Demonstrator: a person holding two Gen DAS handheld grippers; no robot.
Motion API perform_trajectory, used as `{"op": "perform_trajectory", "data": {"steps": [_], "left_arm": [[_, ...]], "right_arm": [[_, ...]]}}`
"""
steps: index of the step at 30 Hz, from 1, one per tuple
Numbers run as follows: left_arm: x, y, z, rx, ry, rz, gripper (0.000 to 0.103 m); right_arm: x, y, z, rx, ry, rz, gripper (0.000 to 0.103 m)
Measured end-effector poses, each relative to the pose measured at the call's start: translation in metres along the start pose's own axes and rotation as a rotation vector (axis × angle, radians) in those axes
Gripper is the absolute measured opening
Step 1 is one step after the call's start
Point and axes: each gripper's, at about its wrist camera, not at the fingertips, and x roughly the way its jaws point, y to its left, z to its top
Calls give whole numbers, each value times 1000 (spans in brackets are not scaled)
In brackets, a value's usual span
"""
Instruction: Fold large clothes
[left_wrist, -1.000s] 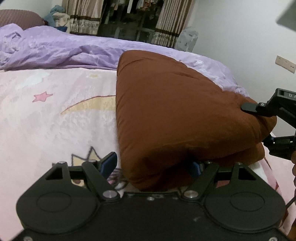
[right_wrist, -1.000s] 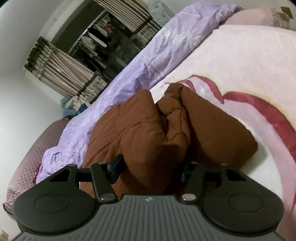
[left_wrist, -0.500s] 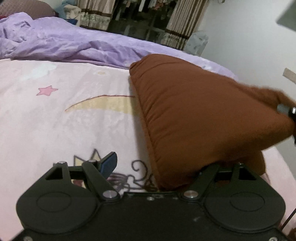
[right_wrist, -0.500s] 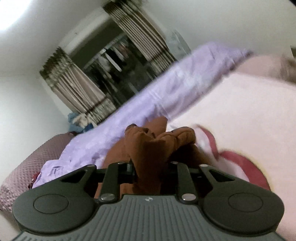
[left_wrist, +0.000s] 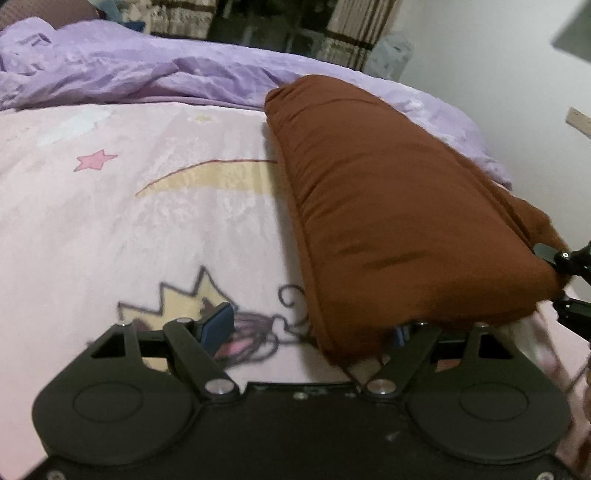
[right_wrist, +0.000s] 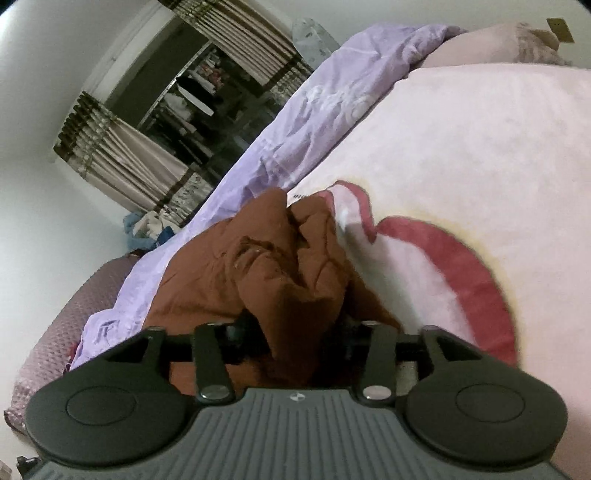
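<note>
A brown padded garment (left_wrist: 388, 206) lies folded into a long bundle on the pink blanket (left_wrist: 129, 229). My left gripper (left_wrist: 314, 332) is open at its near corner. The left blue pad (left_wrist: 218, 325) stands free over the blanket, and the right finger is tucked under the garment's edge. My right gripper (left_wrist: 557, 280) is at the bundle's far right end. In the right wrist view a bunched fold of the brown garment (right_wrist: 288, 266) fills the gap of the right gripper (right_wrist: 291, 328). Its jaws are opening, and the cloth still touches both fingers.
A crumpled purple quilt (left_wrist: 147, 70) runs along the far side of the bed. Striped curtains and an open wardrobe (right_wrist: 177, 122) stand behind it. A white wall (left_wrist: 498, 74) is close on the right. The pink blanket stretches leftward with a star and moon print.
The right gripper closed tightly on a bunch of the garment, then widened a little. The garment now looks longer and narrower, and its right end has shifted right in the left wrist view.
</note>
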Motion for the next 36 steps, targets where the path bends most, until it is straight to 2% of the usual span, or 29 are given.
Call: {"op": "perform_trajectory", "data": {"steps": [4, 7, 10, 13, 17, 20, 22, 26, 30, 33, 35, 36], "left_arm": [[-35, 2, 3, 73, -12, 0, 81], [-62, -4, 16, 106, -99, 13, 80], [-77, -16, 36, 78, -198, -61, 80], [-68, -37, 50, 84, -245, -132, 80], [-33, -61, 52, 110, -211, -206, 80], [-1, -68, 46, 106, -125, -202, 79], [13, -68, 39, 112, -102, -184, 78], [27, -75, 24, 196, -104, -146, 79], [21, -71, 23, 209, -104, -154, 79], [8, -64, 35, 190, -107, -196, 80], [1, -55, 49, 164, -127, -194, 80], [-1, -48, 57, 145, -143, -180, 80]], "right_arm": [[-25, 9, 11, -87, -35, -46, 61], [-39, 35, 15, -218, -85, -86, 60], [-43, 66, 15, -341, -130, -105, 57], [-33, 88, 14, -401, -120, -70, 51], [-6, 94, 7, -441, -69, -110, 44], [9, 84, 0, -445, -35, -175, 35], [13, 73, -6, -432, -23, -185, 30], [17, 64, -17, -448, -21, -189, 30], [16, 67, -23, -482, -27, -200, 30], [11, 75, -5, -472, 8, -167, 38], [6, 77, 13, -436, 19, -99, 53], [4, 79, 25, -411, 17, -57, 67]]}}
